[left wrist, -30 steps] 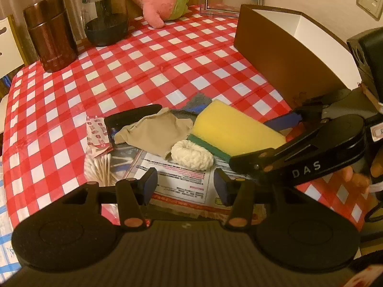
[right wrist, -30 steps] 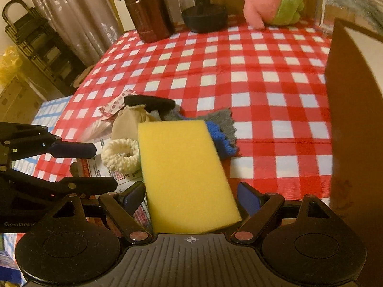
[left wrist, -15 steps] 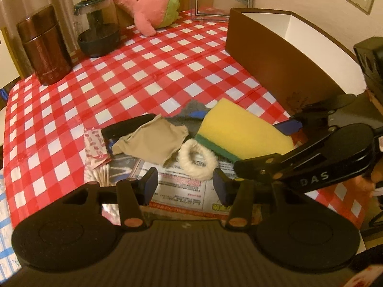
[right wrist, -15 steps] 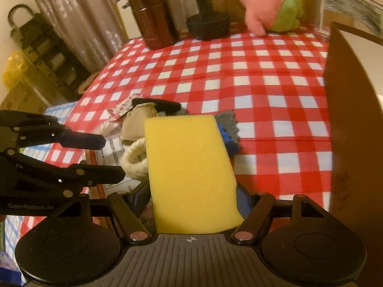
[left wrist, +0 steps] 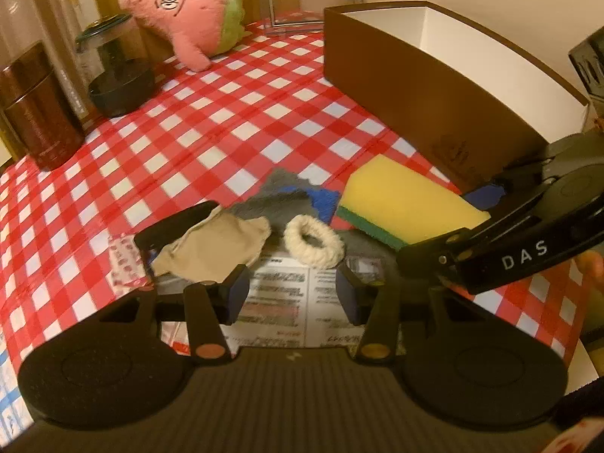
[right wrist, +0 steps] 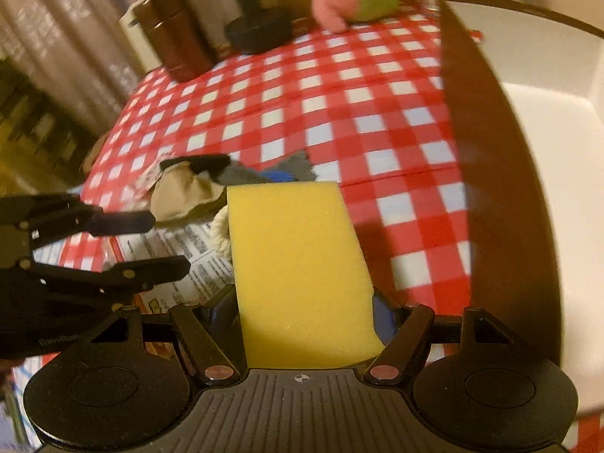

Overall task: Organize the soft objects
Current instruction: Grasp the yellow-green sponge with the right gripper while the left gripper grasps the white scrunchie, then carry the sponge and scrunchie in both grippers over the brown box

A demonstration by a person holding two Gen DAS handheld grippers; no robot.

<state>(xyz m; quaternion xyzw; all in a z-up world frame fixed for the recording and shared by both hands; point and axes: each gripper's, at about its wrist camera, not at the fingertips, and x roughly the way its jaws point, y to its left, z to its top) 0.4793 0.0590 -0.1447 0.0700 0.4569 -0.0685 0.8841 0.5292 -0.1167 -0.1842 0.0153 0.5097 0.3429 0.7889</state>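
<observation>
- Right tool (right wrist: 305,315) is clenched on the yellow sponge (right wrist: 298,264), whose long axis runs toward 12 o'clock.
- Brown box (right wrist: 487,173) stands at 2 o'clock, nearest this hand.
- Left tool (left wrist: 292,294) hangs released over the worktop (left wrist: 211,120).

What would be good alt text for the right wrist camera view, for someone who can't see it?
The right gripper is shut on a yellow sponge above a red and white checked tablecloth. A brown box with a white inside stands at right. At left are the open left gripper, a beige cloth and a printed paper; the picture is motion-blurred.
</observation>
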